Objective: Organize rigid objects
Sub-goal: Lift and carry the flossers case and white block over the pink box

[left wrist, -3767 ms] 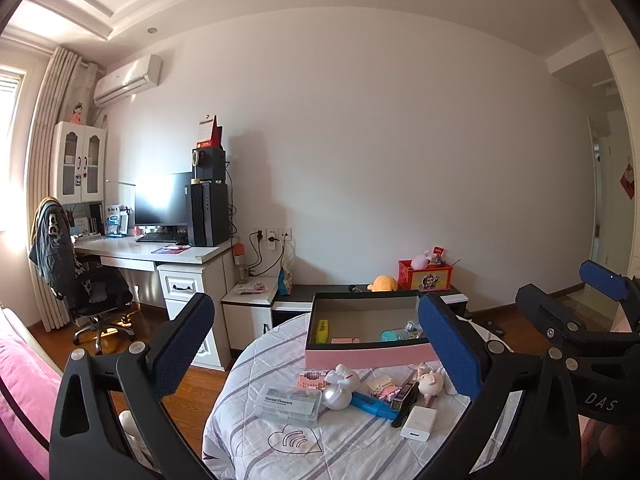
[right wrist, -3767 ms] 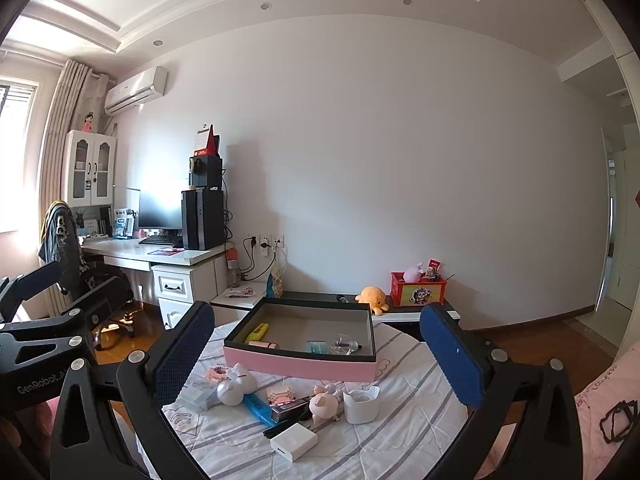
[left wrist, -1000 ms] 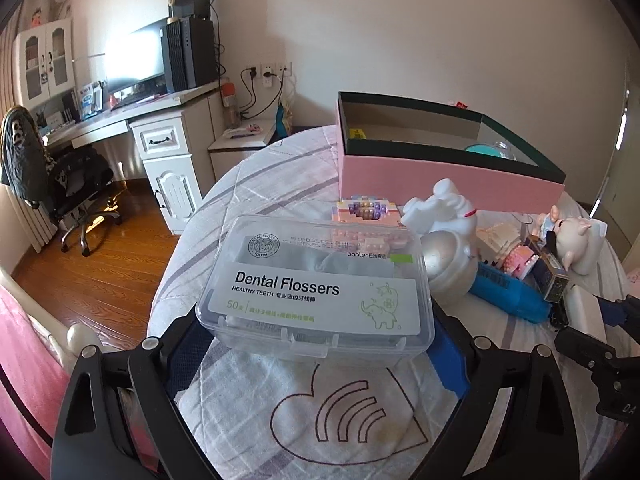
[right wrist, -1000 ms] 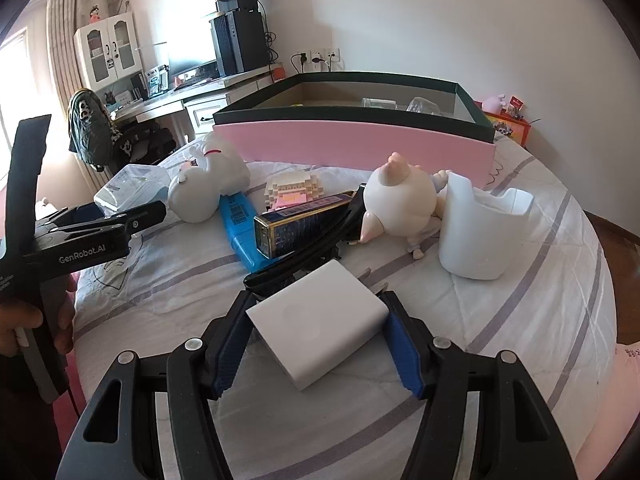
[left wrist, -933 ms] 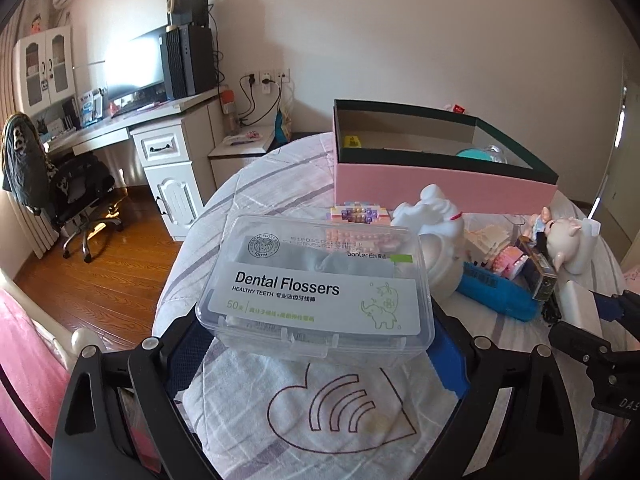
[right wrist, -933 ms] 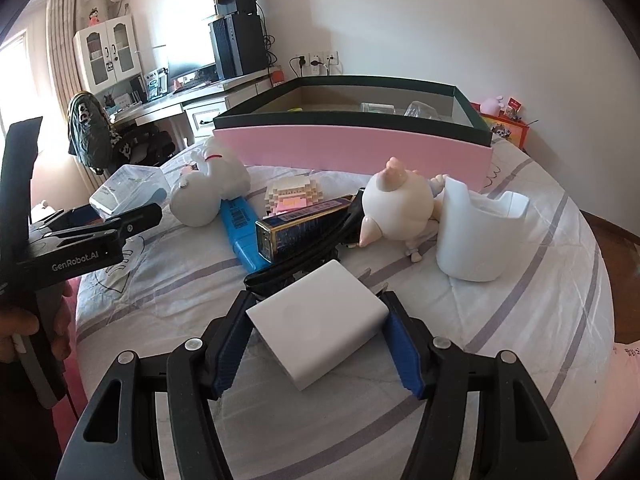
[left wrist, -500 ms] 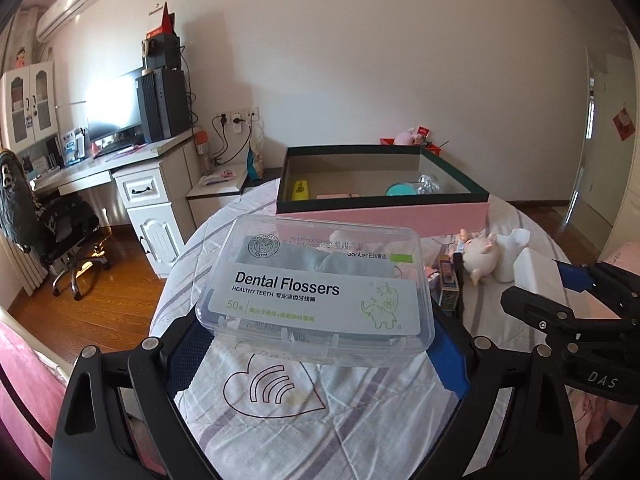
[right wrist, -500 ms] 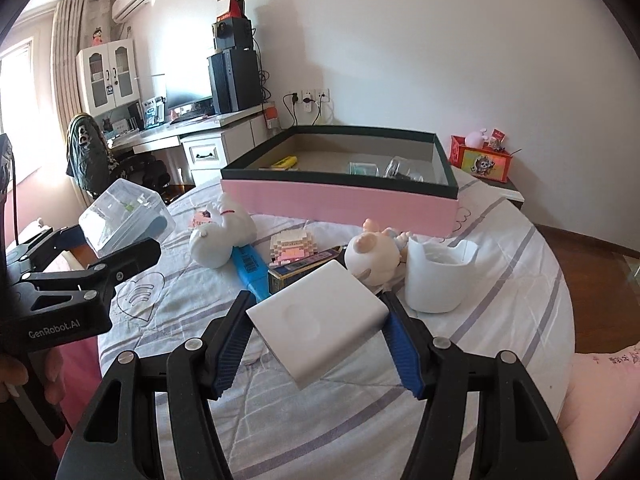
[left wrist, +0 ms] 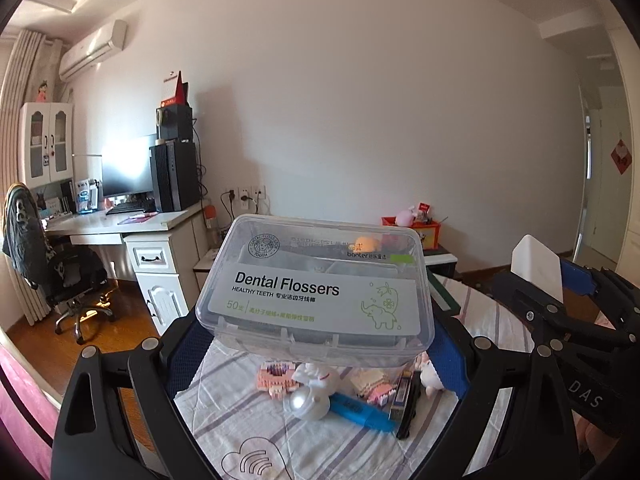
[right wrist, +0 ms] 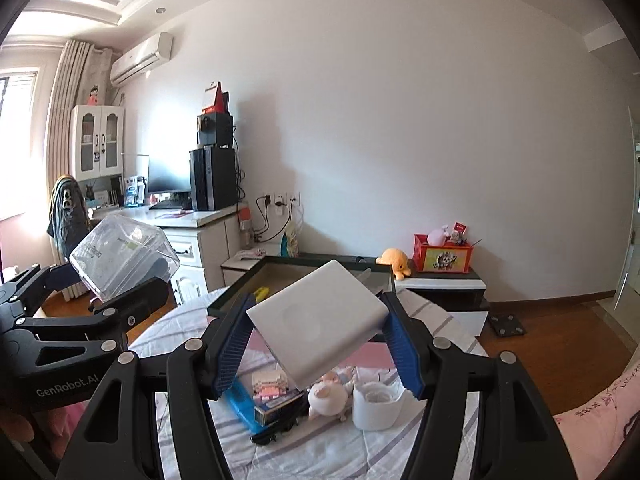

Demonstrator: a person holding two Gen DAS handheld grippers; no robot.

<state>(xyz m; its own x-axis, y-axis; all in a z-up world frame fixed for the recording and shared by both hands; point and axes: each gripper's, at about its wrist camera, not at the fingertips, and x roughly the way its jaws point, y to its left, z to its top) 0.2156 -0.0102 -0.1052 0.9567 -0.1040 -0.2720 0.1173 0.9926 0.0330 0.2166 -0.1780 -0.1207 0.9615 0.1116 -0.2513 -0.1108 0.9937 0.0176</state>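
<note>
Clamped across its width in the left gripper point(left wrist: 316, 344), mid-frame and clear above the table: a clear flosser box point(left wrist: 316, 286) labelled "Dental Flossers / HEALTHY TEETH", "50" in green (Chinese text beside it). Pinched between the blue pads of the right gripper point(right wrist: 320, 340), tilted, centre frame: a blank white block point(right wrist: 320, 322), raised off the striped cloth point(right wrist: 340, 452), with the pink box point(right wrist: 376, 354) behind and below. Printed on the tool bodies: "GenRobot.AI" lower left, "DAS" lower right.

Between our left fingers, the clear flosser box point(left wrist: 316, 292) reads "Dental Flossers", "HEALTHY TEETH", "50". Our left gripper point(right wrist: 116, 276) reads "GenRobot.AI"; our right gripper point(left wrist: 556, 280) "DAS".
</note>
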